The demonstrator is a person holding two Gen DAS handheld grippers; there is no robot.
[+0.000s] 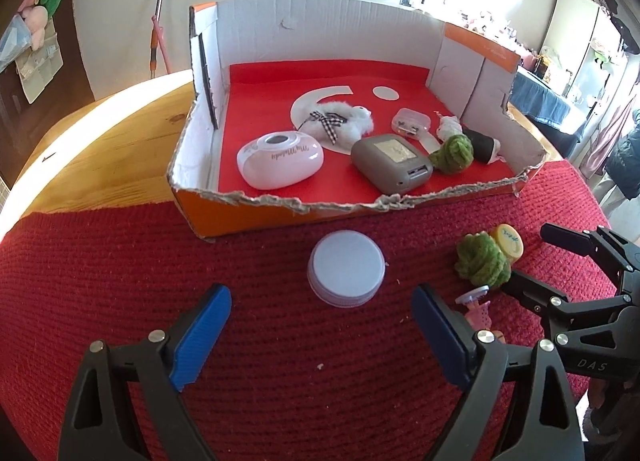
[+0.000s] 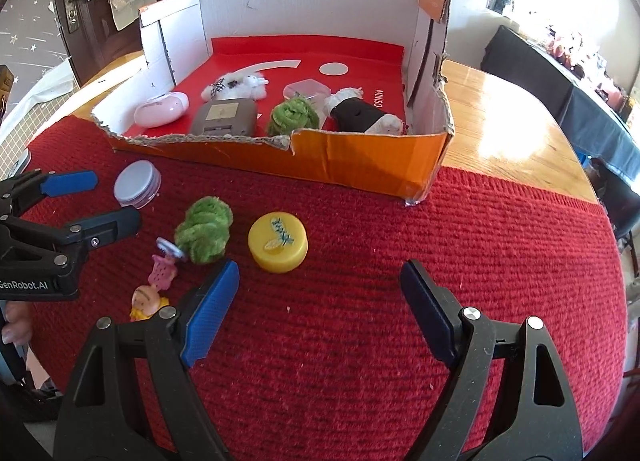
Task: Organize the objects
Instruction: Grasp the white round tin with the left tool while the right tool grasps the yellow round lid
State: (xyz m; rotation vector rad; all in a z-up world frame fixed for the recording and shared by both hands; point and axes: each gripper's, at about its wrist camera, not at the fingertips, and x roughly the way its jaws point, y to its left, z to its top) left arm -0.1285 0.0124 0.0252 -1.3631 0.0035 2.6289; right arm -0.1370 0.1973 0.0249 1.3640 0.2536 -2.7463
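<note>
Before the torn orange cardboard box (image 2: 360,165): flat pale lilac round lid (image 1: 346,268), fuzzy green yarn ball (image 2: 204,229), yellow round cap (image 2: 278,241), small pink-and-yellow doll (image 2: 154,285) lying flat

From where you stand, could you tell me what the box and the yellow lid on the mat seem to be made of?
The box looks like corrugated cardboard: its torn front edge shows ragged grey fibre, with a glossy orange skin outside. The yellow lid looks like moulded plastic, smooth with a soft sheen and a printed leaf motif.
</note>
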